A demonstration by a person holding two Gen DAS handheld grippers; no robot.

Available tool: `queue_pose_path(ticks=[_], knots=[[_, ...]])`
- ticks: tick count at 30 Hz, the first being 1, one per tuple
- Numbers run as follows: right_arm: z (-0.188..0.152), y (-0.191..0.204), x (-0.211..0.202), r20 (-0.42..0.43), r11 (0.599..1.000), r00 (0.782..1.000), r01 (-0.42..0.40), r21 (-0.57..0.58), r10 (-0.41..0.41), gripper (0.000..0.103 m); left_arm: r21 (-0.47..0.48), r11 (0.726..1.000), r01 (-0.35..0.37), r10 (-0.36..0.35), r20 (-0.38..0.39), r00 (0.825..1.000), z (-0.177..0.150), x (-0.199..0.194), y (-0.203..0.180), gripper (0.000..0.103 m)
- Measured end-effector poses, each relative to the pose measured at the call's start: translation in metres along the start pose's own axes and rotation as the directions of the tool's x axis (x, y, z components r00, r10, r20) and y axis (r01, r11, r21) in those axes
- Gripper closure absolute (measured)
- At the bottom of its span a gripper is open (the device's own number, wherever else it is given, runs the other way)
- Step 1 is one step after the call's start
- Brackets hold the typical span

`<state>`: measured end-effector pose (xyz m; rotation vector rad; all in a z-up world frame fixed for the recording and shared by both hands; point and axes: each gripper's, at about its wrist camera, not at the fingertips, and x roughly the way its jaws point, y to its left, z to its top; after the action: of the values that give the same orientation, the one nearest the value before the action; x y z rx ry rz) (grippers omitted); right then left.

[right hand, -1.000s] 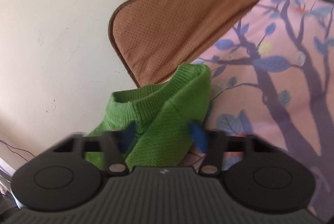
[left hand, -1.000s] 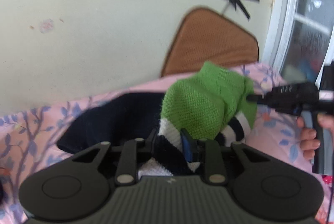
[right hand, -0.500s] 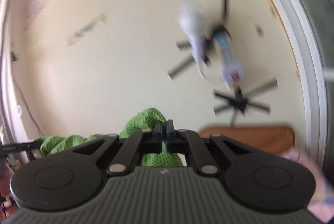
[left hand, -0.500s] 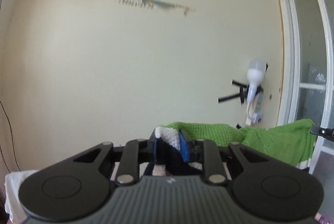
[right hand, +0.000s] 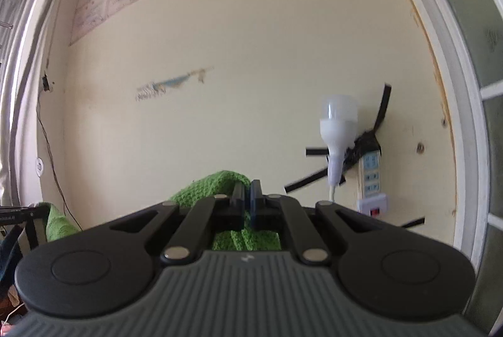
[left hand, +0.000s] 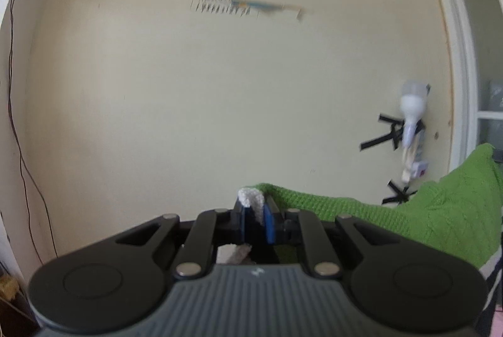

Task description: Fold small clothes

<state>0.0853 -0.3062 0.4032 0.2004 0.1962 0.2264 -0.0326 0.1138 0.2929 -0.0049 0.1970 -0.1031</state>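
Biggest worry first: you've got the green knit sweater [left hand: 440,220] strung in the air between both grippers, and neither view shows the surface it has to land on. You'd be lowering blind, so my guess is the hem bunches or the fold goes crooked if you drop fast.

Next, the grips. Your left gripper [left hand: 255,217] is pinched nearly shut on a bit of white and dark trim, with the green knit running off to the right from there. That's a thin bite near the fingertips, so a tug sideways could probably pull it free. Your right gripper [right hand: 247,201] is clamped fully closed on a fold of the same green knit, which looks more secure.

Room-wise, the cream wall [left hand: 220,101] sits ahead of both hands with nothing in between, so forward looks open. On the right you've got the white door frame [right hand: 452,104], then the taped-up bulb [right hand: 338,123] and power strip [right hand: 372,176], so I'd avoid swinging that way. The dangling wire [left hand: 19,129] on the far left is the smallest snag risk.
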Motion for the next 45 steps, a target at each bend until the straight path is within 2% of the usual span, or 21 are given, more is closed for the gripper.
queue_pose_path(ticks=[2,4,5,7,8,11,13,16,18,20,23,25,27,29,31,33,35,36,38,42,45], knots=[[-0.046,-0.021,0.042,-0.102,0.997,0.993,0.066,0.033,-0.062,0.097,-0.003,0.998,-0.063,0.062,-0.061,0.996,-0.043,0.051,-0.001,0.092],[-0.11,-0.047,0.087,-0.238,0.986,0.959,0.166,0.029,-0.155,0.097,0.053,0.992,-0.112,0.122,-0.239,0.963,-0.101,0.117,-0.012,0.092],[-0.149,-0.058,0.112,-0.349,0.975,0.914,0.22,0.005,-0.204,0.097,0.075,0.991,-0.108,0.128,-0.349,0.928,-0.134,0.149,-0.017,0.092],[-0.224,-0.079,0.155,-0.594,0.963,0.766,0.261,-0.066,-0.248,0.097,0.103,0.991,-0.08,0.123,-0.525,0.842,-0.2,0.195,-0.026,0.092],[-0.245,-0.086,0.162,-0.631,0.961,0.734,0.267,-0.073,-0.252,0.096,0.115,0.991,-0.071,0.124,-0.559,0.82,-0.224,0.206,-0.029,0.092],[-0.254,-0.088,0.157,-0.572,0.965,0.789,0.26,-0.016,-0.222,0.089,0.175,0.981,-0.086,0.168,-0.536,0.827,-0.251,0.208,-0.031,0.09],[-0.244,-0.085,0.169,-0.545,0.98,0.822,0.199,0.004,-0.165,0.073,0.157,0.984,-0.09,0.16,-0.53,0.833,-0.246,0.207,-0.027,0.088],[-0.245,-0.067,0.196,-0.53,0.987,0.833,0.152,-0.061,-0.161,0.055,0.142,0.985,-0.094,0.155,-0.518,0.841,-0.234,0.214,-0.019,0.088],[-0.259,-0.054,0.221,-0.577,0.995,0.81,0.077,-0.069,-0.103,0.041,0.148,0.985,-0.087,0.153,-0.523,0.839,-0.235,0.219,-0.02,0.087],[-0.277,-0.047,0.242,-0.642,0.994,0.759,0.059,-0.095,-0.107,0.031,0.162,0.984,-0.074,0.15,-0.533,0.833,-0.233,0.221,-0.02,0.086],[-0.302,-0.045,0.27,-0.73,0.993,0.675,0.032,-0.117,-0.108,0.039,0.191,0.981,-0.046,0.143,-0.536,0.832,-0.238,0.228,-0.023,0.092],[-0.297,-0.043,0.273,-0.722,0.998,0.691,-0.017,-0.064,-0.035,0.092,0.191,0.98,-0.064,0.153,-0.498,0.854,-0.236,0.227,-0.02,0.093],[-0.282,-0.031,0.268,-0.634,0.995,0.772,-0.025,-0.095,-0.041,0.092,0.171,0.98,-0.099,0.166,-0.447,0.879,-0.225,0.225,-0.012,0.093],[-0.263,-0.026,0.261,-0.514,0.997,0.856,-0.073,-0.03,0.048,0.092,0.109,0.983,-0.145,0.178,-0.416,0.892,-0.213,0.227,-0.001,0.093],[-0.259,-0.018,0.265,-0.454,0.998,0.889,-0.07,0.002,0.063,0.092,0.08,0.975,-0.208,0.222,-0.41,0.885,-0.211,0.238,0.006,0.093],[-0.278,-0.011,0.285,-0.509,0.998,0.861,-0.037,-0.043,0.01,0.091,0.111,0.966,-0.235,0.26,-0.462,0.848,-0.221,0.254,0.005,0.088],[-0.302,-0.01,0.298,-0.64,0.99,0.762,0.008,-0.142,-0.098,0.088,0.097,0.97,-0.222,0.239,-0.543,0.805,-0.23,0.259,0.01,0.087],[-0.302,-0.014,0.29,-0.646,0.988,0.754,0.018,-0.157,-0.116,0.085,0.067,0.974,-0.217,0.218,-0.539,0.814,-0.228,0.25,0.013,0.087],[-0.283,-0.029,0.259,-0.594,0.998,0.803,0.02,-0.056,-0.049,0.083,0.017,0.981,-0.193,0.176,-0.495,0.851,-0.218,0.217,0.019,0.081],[-0.243,-0.08,0.164,-0.486,0.998,0.874,0.04,0.049,-0.011,0.054,-0.037,0.993,-0.115,0.093,-0.381,0.92,-0.205,0.122,0.025,0.066],[-0.25,-0.09,0.09,-0.488,0.992,0.865,0.127,-0.006,-0.114,0.035,-0.082,0.997,0.013,-0.042,-0.355,0.934,-0.215,0.055,0.026,0.052]])
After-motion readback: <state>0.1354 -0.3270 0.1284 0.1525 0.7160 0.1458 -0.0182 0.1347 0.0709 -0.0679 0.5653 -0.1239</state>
